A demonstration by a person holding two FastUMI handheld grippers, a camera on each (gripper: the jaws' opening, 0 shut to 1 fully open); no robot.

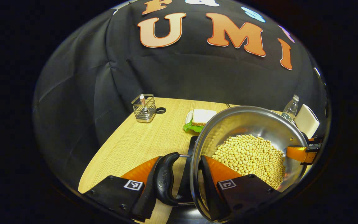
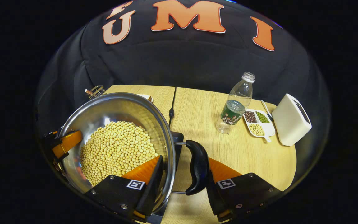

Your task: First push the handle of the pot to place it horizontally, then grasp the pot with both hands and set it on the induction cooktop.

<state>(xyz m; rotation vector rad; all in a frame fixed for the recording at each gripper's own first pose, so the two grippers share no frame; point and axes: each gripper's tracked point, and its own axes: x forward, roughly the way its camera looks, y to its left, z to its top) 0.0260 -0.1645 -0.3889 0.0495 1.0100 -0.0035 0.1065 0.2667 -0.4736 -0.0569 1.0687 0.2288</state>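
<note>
On the wooden table point(image 2: 216, 149), toward its near edge: one steel pot point(image 1: 247, 124) part-filled with pale yellow beans point(image 1: 253, 155), held between two grippers.

Progress. Both side handles lie level with the rim, so the handle-pushing step looks done. The two-handed grasp looks made. A dark flat slab, judged to be the induction cooktop point(image 2: 176, 137), shows under the pot's edge in both views. Whether the pot already rests on it or hangs just above cannot be told. Left to do, by this reading: settle the pot, if it is not down, and let go.

Left gripper point(image 1: 179, 183). One finger lies outside the pot's left handle point(image 1: 166, 180), the other inside the pot wall against the beans. The handle and the rim sit between them. The jaws look closed on that handle-and-rim section, though true pressure on both sides cannot be confirmed.

Right gripper point(image 2: 182, 186). Mirror arrangement: one finger inside the wall, the other outside the pot's right handle point(image 2: 197, 168), rim and handle between. The grip looks firm, with the same reservation.

Also on the table: wire rack point(image 1: 144, 108), sandwich point(image 1: 201, 117) on a plate, water bottle point(image 2: 235, 104), divided dish point(image 2: 257, 123) of dried beans, white box point(image 2: 291, 119), and a black cord point(image 2: 172, 105) running to the cooktop.
</note>
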